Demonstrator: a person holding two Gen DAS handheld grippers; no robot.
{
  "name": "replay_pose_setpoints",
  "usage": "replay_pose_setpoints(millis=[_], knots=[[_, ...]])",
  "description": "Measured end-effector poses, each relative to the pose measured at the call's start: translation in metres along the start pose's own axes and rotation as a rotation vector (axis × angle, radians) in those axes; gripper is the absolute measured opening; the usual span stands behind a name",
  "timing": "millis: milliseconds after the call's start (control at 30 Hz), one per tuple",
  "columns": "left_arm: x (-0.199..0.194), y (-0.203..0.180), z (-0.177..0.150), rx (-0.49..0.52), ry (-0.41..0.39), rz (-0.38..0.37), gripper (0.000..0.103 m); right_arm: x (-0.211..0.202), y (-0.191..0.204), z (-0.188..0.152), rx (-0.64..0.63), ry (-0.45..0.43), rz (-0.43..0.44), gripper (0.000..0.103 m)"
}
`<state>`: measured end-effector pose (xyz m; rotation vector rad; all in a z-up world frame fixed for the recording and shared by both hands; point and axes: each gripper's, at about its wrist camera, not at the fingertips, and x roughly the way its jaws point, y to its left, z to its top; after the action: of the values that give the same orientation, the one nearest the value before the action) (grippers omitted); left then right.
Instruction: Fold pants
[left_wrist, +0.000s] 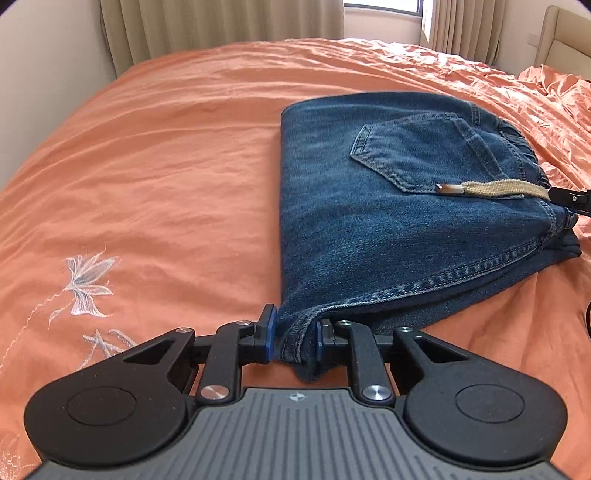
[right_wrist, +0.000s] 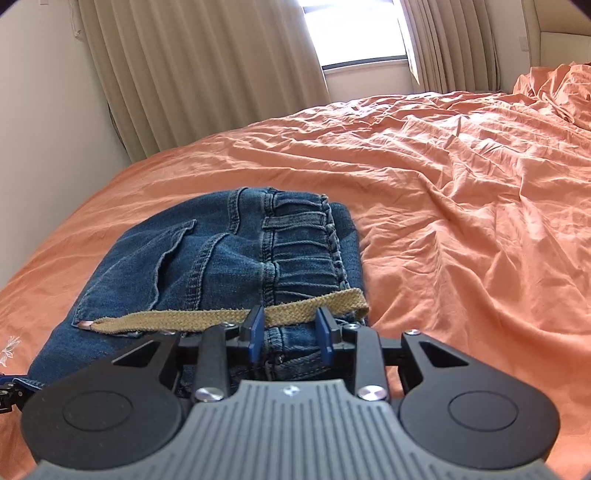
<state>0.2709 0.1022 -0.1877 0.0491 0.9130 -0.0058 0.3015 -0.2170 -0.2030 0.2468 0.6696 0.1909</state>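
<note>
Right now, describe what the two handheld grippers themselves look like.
Both match. The left gripper and right gripper each have black linkage arms with silver screws, blue fingertip pads, round black side housings and a grey ribbed body with a small round emblem. No cables, hands or sleeves show.

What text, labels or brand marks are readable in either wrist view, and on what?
None readable.
Left gripper body: a small round emblem, no letters.
Right gripper body: the same emblem, no letters.
Jeans: no tag or patch in view.
Bedspread: white floral embroidery only, no words.
</note>
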Motion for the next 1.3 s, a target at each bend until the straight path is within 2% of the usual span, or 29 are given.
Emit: replay_pose_setpoints(millis=[100,400,533,600,667,767,833,900,1033,1133,1200,1300], knots=[[0.006,0.008,-0.002,-0.041,0.055,-0.027,0.022,0.006,-0.003,-0.001,-0.002,0.025,0.001,0.026],[-0.007,0.017,-0.011,-0.063,0.079,-0.045,0.018,0.006,-0.004,-0.004,-0.012,0.026,-0.005,0.025],[-0.014,0.024,-0.015,-0.112,0.102,-0.059,0.017,0.000,-0.005,-0.005,-0.003,0.025,-0.001,0.026],[-0.018,0.025,-0.020,-0.124,0.117,-0.037,0.006,-0.003,-0.006,-0.003,0.008,0.021,0.001,0.026],[-0.023,0.028,-0.023,-0.139,0.118,0.002,0.004,-0.010,-0.008,-0.001,0.028,0.012,0.009,0.026],[-0.038,0.039,-0.025,-0.206,0.056,0.007,0.005,-0.026,-0.009,0.002,0.051,-0.002,0.013,0.030],[-0.049,0.045,-0.023,-0.251,-0.008,0.004,0.008,-0.039,-0.012,0.002,0.068,-0.023,0.026,0.042],[-0.059,0.051,-0.021,-0.301,-0.087,-0.032,0.009,-0.050,-0.015,0.004,0.093,-0.046,0.038,0.050],[-0.059,0.059,-0.004,-0.374,-0.196,-0.123,0.022,-0.056,-0.030,0.008,0.215,-0.043,0.087,0.071],[-0.044,0.063,0.013,-0.438,-0.190,-0.191,0.030,-0.049,-0.045,0.006,0.328,0.000,0.123,0.074],[-0.032,0.067,0.020,-0.488,-0.174,-0.255,0.044,-0.041,-0.056,0.004,0.395,0.036,0.146,0.074],[-0.011,0.072,0.026,-0.544,-0.148,-0.340,0.056,-0.026,-0.070,0.002,0.487,0.088,0.190,0.075]])
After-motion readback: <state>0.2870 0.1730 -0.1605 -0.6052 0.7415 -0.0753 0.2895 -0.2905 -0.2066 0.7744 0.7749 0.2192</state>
